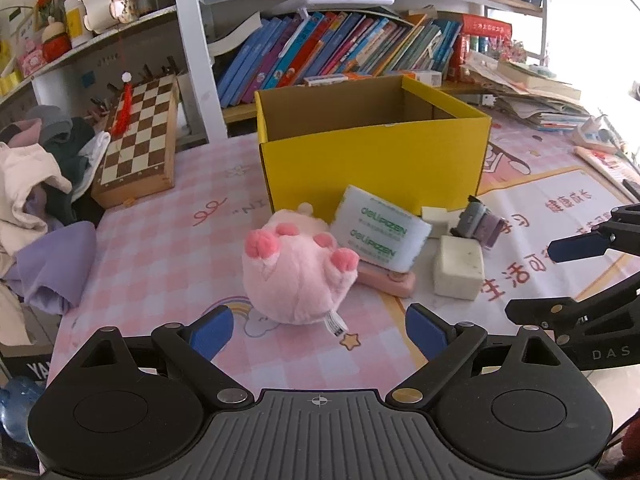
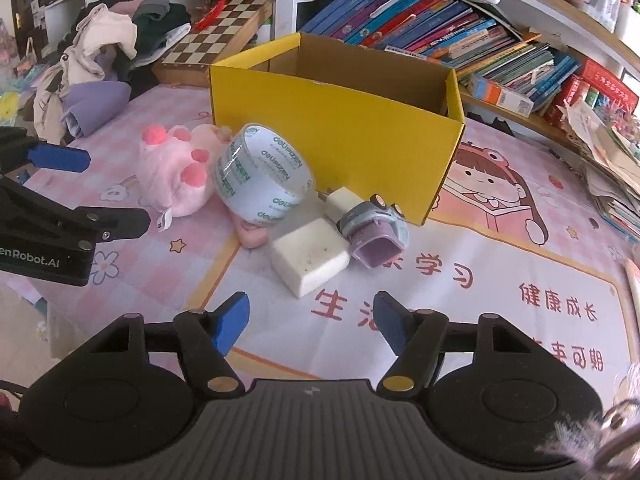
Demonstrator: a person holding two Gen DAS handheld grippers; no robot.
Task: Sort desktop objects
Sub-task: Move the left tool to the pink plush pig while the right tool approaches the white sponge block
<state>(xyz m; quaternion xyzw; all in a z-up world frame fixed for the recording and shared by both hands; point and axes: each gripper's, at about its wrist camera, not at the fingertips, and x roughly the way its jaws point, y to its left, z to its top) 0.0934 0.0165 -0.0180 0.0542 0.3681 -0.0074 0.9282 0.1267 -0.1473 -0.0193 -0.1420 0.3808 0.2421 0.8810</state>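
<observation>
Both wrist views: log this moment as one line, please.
left gripper: open, empty, facing pink plush | right gripper: open, empty, facing white block | yellow box: visible interior empty | tape roll: leaning on plush

Two low, close wrist views toward one shared yellow box (image 1: 372,160).

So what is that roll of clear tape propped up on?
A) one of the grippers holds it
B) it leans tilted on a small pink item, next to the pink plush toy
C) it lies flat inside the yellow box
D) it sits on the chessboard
B: the tape roll stands tilted on a small pink item, touching the pink plush toy, in front of the yellow box.
</observation>
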